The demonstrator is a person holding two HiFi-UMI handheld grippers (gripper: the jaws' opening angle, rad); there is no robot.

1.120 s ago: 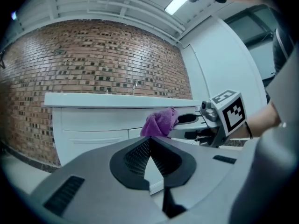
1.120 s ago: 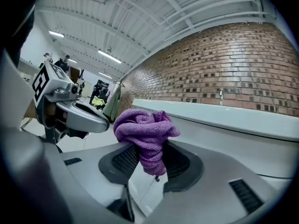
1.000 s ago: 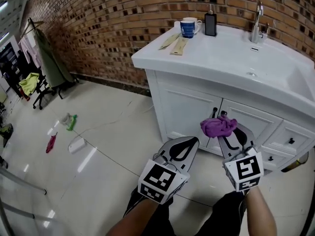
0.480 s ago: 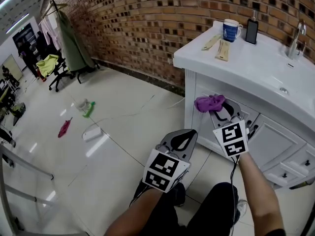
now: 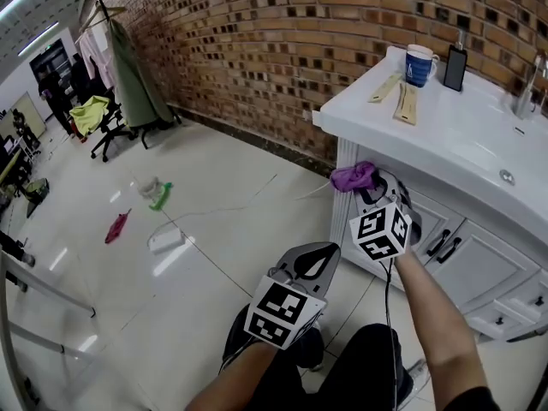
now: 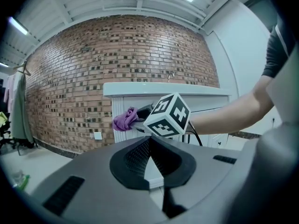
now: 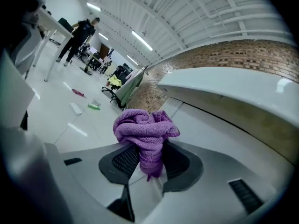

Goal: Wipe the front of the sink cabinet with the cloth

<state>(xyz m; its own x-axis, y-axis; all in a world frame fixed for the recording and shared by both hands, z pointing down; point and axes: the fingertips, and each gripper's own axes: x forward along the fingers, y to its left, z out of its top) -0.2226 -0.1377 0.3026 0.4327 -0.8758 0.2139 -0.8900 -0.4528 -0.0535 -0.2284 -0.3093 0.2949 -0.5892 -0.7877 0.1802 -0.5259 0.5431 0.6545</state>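
Observation:
The white sink cabinet (image 5: 428, 221) stands at the right against the brick wall, its panelled doors facing me. My right gripper (image 5: 364, 182) is shut on a bunched purple cloth (image 5: 354, 176), which sits at the cabinet's top left front corner, just under the countertop (image 5: 445, 135). In the right gripper view the cloth (image 7: 147, 129) bulges out of the shut jaws, beside the cabinet front (image 7: 224, 129). My left gripper (image 5: 321, 251) hangs lower and nearer me, shut with nothing in it. The left gripper view looks past its tips (image 6: 149, 141) at the cloth (image 6: 124, 120) and the cabinet (image 6: 140, 104).
On the countertop stand a blue mug (image 5: 419, 64), a dark bottle (image 5: 455, 67), a tap (image 5: 531, 84) and two flat wooden pieces (image 5: 398, 92). Small items (image 5: 158, 191) and a cable lie on the tiled floor. A coat rack (image 5: 128, 67) and chair stand far left.
My right gripper has carried the cloth leftward along the cabinet front, from the doors to the left corner. The head view has swung left. The left gripper stays shut and low.

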